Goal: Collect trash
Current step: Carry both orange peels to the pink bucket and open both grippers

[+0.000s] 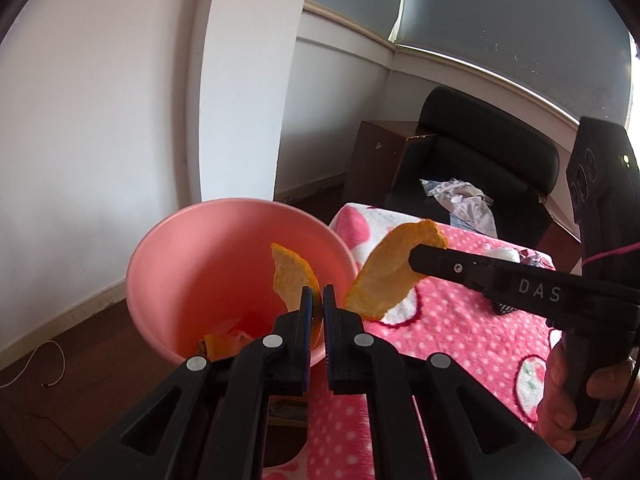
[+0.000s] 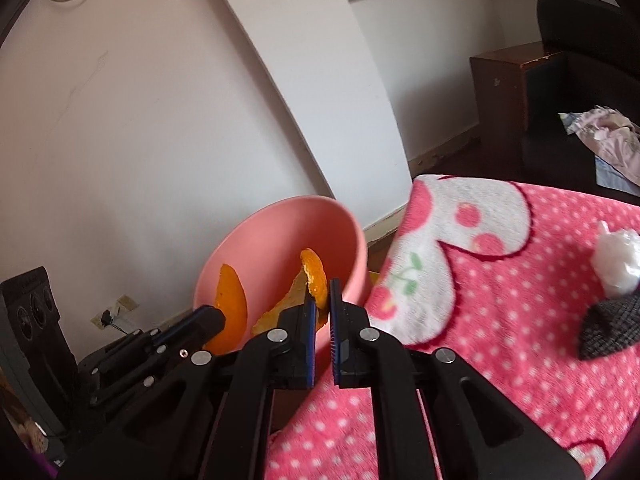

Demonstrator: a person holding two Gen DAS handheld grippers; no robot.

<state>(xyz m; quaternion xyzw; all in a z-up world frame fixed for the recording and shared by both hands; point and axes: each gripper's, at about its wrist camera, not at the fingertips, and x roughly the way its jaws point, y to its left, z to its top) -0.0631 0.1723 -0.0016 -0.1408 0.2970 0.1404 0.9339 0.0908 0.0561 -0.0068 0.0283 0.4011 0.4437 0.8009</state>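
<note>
Left gripper is pinched nearly closed on a curved strip of orange peel, holding it over the mouth of the round pink plastic bin. Right gripper is likewise clamped on a second, larger piece of orange peel, which in the left wrist view sits just beside the bin's rim, towards the pink polka-dot fleece blanket.

Step in hand, by the look of it: dropping both peels into the bin. More peel scraps already lie at its bottom. Next move calls for opening the left jaws so that strip falls in, and shifting the right piece further over the opening before release (it may be partly outside the rim, hard to tell w/ the fisheye).

Remaining trash, prob.: a crumpled white plastic wad and a dark grey woven scrap on the blanket, well apart from the bin.

Writing: "DAS" in pale letters on the right gripper's finger; nothing else legible.
</note>
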